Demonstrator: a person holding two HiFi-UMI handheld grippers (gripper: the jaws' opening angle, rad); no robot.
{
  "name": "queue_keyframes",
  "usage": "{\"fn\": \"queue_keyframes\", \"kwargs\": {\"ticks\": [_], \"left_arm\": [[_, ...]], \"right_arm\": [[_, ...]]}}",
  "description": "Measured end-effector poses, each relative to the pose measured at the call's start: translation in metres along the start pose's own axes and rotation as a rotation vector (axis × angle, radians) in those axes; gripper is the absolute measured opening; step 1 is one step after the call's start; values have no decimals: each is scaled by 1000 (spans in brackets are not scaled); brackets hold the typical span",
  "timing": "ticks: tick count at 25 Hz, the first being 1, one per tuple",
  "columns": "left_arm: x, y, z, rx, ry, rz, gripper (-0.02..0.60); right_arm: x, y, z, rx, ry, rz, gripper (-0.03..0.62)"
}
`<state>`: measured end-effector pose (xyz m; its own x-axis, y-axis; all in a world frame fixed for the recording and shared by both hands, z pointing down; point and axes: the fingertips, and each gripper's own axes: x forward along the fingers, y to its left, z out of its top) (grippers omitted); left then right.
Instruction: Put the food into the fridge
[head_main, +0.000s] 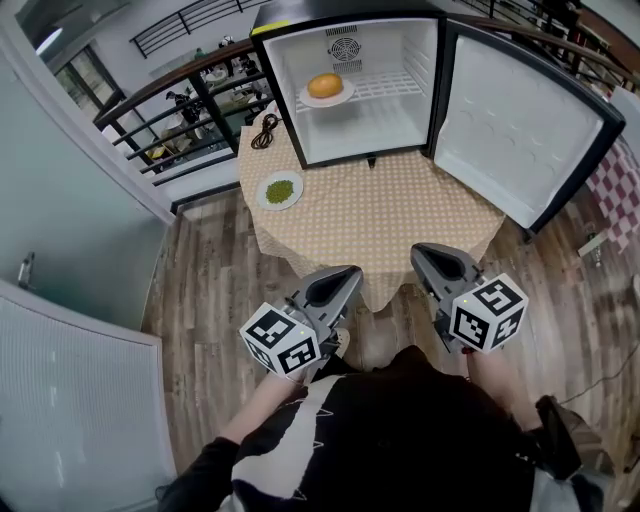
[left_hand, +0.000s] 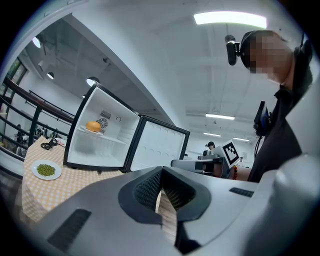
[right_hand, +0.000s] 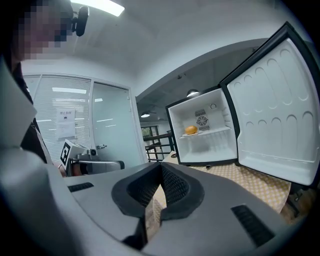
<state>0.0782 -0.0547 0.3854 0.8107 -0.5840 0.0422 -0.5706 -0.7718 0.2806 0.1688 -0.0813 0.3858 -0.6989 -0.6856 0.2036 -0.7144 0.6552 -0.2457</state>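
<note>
A: Grippers, state?

B: L gripper (left_hand: 161, 194) and R gripper (right_hand: 159, 192): jaws are brought together on both, w/ only a thin slit seen behind the tips. Nothing is gripped by either. Both are pointed across the table (head_main: 400, 215) at the fridge (head_main: 375, 130), side by side and apart from each other.

A: Food, looks and place?

B: Two lots are noted.
(1) Green food (head_main: 281, 189): small loose bits in a low heap on a white plate (head_main: 263, 196), set flat on the checked cloth. It lies ahead of the L gripper and off to its left, well apart.
(2) Orange-yellow round item (head_main: 325, 84): smooth and domed, on a second white plate (head_main: 346, 97). That plate is set on the wire shelf (head_main: 395, 85) inside the fridge, ahead of both grippers at the table's far side.

A: Heading, long axis?

B: None can be given for either lot. The heap and its plate are seen as round from above, and the orange item is round too. Both plates lie flat, face up. The fridge mouth is turned toward the grippers. Its door (head_main: 520, 130) is swung wide open, to the right of the R gripper's line.

A: Anything else obs.?

B: A dark coiled cable (head_main: 266, 131) is seen on the cloth, just beside the fridge's left wall and beyond the green food.
</note>
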Motion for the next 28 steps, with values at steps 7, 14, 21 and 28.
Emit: {"fn": "queue_keyframes", "kwargs": {"ticks": [7,14,21,28], "left_arm": [[-10,-6,-4,-4,5,3,12],[-11,-7,-7,-4,12,-8,12],[-12,-2,-4,-8,7,-10,12],[-10,-6,-3,-12,1,-26,12]], "right_arm": [[2,12,0,-40,6,11,15],[2,15,-8,-27,13,7,15],[4,18,-8,-37,19,4,15],[3,19,-9,-40,25,-2,15]]}}
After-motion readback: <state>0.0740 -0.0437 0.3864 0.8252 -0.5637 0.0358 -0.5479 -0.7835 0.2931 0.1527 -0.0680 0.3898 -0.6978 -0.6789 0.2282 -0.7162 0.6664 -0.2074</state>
